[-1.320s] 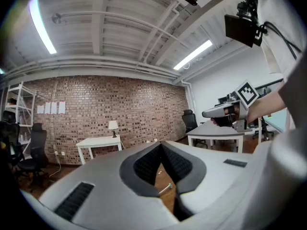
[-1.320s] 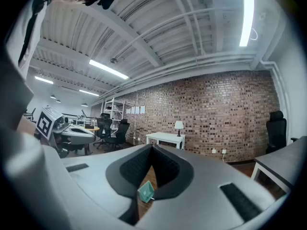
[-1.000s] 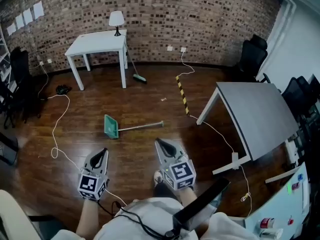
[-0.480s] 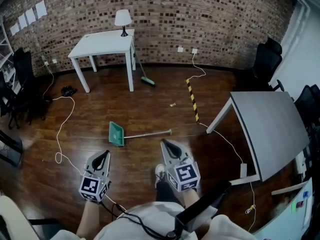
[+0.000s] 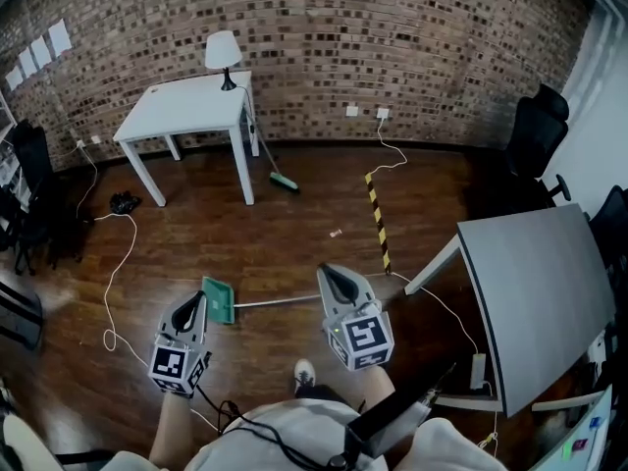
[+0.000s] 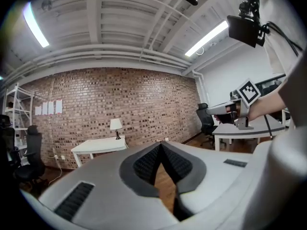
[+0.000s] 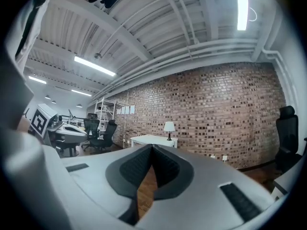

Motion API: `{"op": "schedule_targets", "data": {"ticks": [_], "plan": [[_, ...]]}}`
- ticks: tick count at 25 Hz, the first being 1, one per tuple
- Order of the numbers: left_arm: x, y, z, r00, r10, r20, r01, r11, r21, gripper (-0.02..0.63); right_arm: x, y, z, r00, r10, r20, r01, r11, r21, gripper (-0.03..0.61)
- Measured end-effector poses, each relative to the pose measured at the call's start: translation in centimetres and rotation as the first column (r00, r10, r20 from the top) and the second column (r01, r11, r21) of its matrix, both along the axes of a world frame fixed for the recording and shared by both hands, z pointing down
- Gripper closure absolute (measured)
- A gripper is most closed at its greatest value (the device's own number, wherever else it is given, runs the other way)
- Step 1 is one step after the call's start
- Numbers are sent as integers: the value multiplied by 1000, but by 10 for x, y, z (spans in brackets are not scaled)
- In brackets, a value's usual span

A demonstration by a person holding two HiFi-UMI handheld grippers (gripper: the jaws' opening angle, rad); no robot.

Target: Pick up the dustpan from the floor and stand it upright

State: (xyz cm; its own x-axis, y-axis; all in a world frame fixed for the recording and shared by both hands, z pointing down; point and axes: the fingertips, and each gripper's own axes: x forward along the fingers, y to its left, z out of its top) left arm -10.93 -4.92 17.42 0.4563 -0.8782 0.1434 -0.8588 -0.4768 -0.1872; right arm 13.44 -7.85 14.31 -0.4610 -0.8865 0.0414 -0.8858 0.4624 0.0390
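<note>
Dustpan (image 5: 218,299): lies flat on the floor (image 5: 294,224), long axis crosswise to both tongs. Green pan just beside the left tongs (image 5: 198,298), handle end near the right tongs (image 5: 325,274). Both pinched together, empty.

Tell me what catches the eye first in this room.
First come the two grey grippers low in the head view, the left gripper and the right gripper, both shut and empty. Between them a green dustpan lies flat on the wooden floor, its long handle pointing right. Behind, a white table with a lamp stands against the brick wall.
</note>
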Motion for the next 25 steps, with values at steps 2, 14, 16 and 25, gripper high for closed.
{"op": "schedule_targets", "data": {"ticks": [2,14,16,25], "plan": [[4,-25,0,1000,-18,9,18,1000,-4,621,14,-27,1,1000,4,11,-4,1000,-8,583],[-8,-100,10,999,-33,20,34,998,-53,621,17,-103,14,999,36,24,-35,998,-43,583],[-8,-104,11,1000,-17,17,18,998,-60,621,15,-104,14,998,53,29,-52,998,-47,583],[-30,-111,16,1000,-3,-7,3,998,-70,614,4,-102,15,989,93,116,-85,994,-73,566]]}}
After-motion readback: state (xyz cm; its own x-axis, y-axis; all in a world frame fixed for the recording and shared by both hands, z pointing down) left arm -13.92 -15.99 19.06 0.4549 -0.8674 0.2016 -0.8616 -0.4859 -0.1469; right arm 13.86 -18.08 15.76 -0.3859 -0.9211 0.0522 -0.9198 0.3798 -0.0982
